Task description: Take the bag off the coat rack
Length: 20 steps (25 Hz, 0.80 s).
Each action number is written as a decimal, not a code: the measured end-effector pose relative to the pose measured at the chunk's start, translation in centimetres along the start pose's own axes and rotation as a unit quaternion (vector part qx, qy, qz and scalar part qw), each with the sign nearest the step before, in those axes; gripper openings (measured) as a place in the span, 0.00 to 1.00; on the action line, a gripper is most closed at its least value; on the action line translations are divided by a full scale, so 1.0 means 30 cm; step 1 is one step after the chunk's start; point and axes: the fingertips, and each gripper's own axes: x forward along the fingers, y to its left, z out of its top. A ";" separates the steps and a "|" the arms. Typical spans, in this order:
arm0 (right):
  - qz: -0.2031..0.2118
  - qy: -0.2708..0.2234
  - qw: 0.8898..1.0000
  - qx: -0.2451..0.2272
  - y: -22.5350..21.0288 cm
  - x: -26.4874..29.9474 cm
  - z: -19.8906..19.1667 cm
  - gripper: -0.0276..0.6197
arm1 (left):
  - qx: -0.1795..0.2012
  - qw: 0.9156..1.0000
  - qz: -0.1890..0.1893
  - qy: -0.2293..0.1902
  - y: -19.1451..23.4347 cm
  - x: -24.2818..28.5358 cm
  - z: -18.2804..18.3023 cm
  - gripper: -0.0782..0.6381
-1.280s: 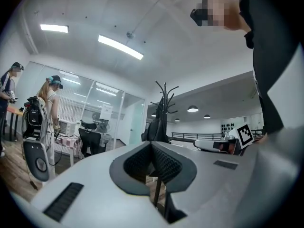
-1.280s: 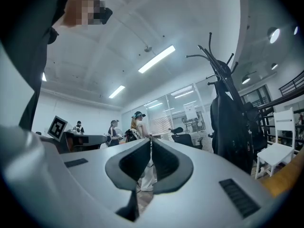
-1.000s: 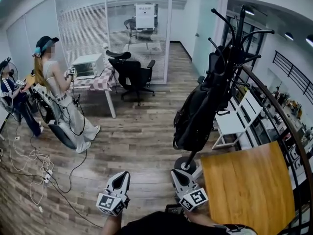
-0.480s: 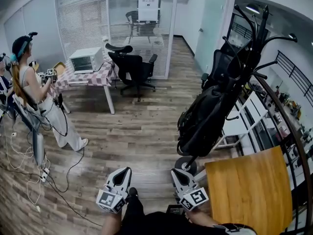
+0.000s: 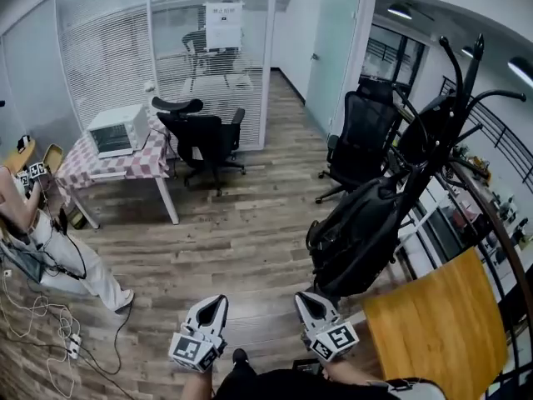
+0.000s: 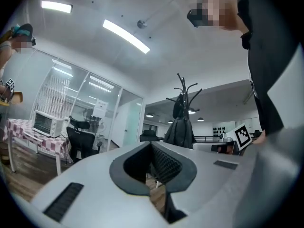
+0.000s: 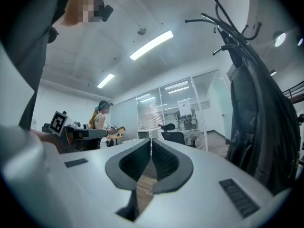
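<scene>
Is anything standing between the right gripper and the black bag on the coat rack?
Nothing visible does. In the head view only bare wood floor lies between the right gripper and the bag hanging on the coat rack. The wooden table stands to the right, beside that path.

Legible text: none could be read.

1. White sheet (image 5: 222, 26), fixed to the glass partition (image 5: 108, 65). It bore a dark heading and lines of print, all too small to read.
2. Black-and-white square markers on the cube of the left gripper (image 5: 216, 302). These were patterns only, with no letters or numbers.
3. Like markers on the cube of the right gripper (image 5: 303, 298). These too were patterns only.
4. White appliance (image 5: 117, 129) on the table (image 5: 133, 163). No brand or label could be made out.
</scene>
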 end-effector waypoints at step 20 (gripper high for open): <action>-0.110 -0.043 0.993 -0.013 -0.194 0.413 0.127 0.10 | -0.011 0.993 -0.120 0.009 0.391 0.430 0.112 0.13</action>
